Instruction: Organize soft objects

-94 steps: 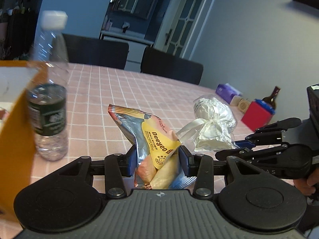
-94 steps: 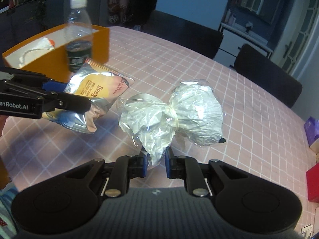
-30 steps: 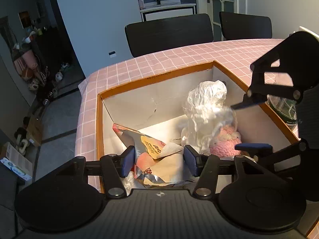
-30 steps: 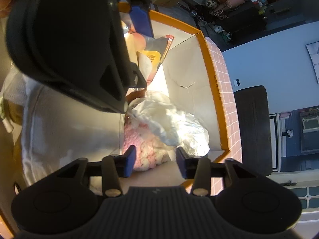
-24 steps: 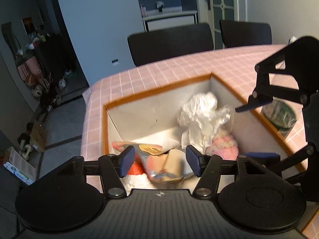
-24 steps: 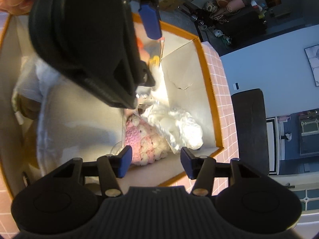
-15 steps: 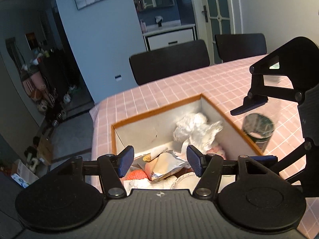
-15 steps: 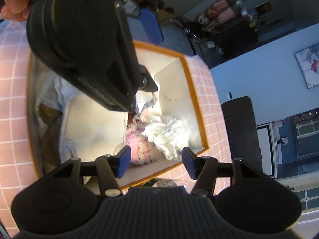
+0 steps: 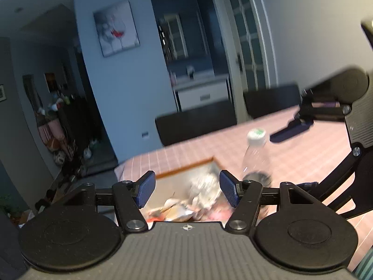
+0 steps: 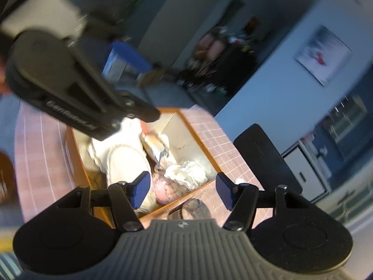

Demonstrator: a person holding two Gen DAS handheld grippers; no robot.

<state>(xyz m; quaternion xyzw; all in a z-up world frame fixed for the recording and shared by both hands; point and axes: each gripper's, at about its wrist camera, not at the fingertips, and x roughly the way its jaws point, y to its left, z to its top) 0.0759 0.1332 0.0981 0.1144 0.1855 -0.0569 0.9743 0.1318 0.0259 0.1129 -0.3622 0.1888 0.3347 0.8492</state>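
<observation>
An orange-rimmed cardboard box (image 10: 198, 130) stands on the pink checked table and holds soft things: a white crumpled plastic bag (image 10: 186, 173), a pink knitted item (image 10: 164, 190), a snack bag (image 10: 155, 148) and white cloth (image 10: 126, 163). In the left wrist view the box (image 9: 186, 166) lies below, blurred, with the white bag (image 9: 204, 186) inside. My left gripper (image 9: 186, 190) is open and empty above the box. My right gripper (image 10: 181, 190) is open and empty, high over the box's near corner. Each gripper's body shows in the other's view.
A clear water bottle (image 9: 256, 158) with a white cap stands on the table (image 9: 291, 154) just right of the box. Two black chairs (image 9: 195, 126) stand at the far side. The table's left edge (image 9: 123, 165) drops to the floor.
Both grippers have let go of their bags into the box, opened and risen well above it. The views are blurred by this motion.
</observation>
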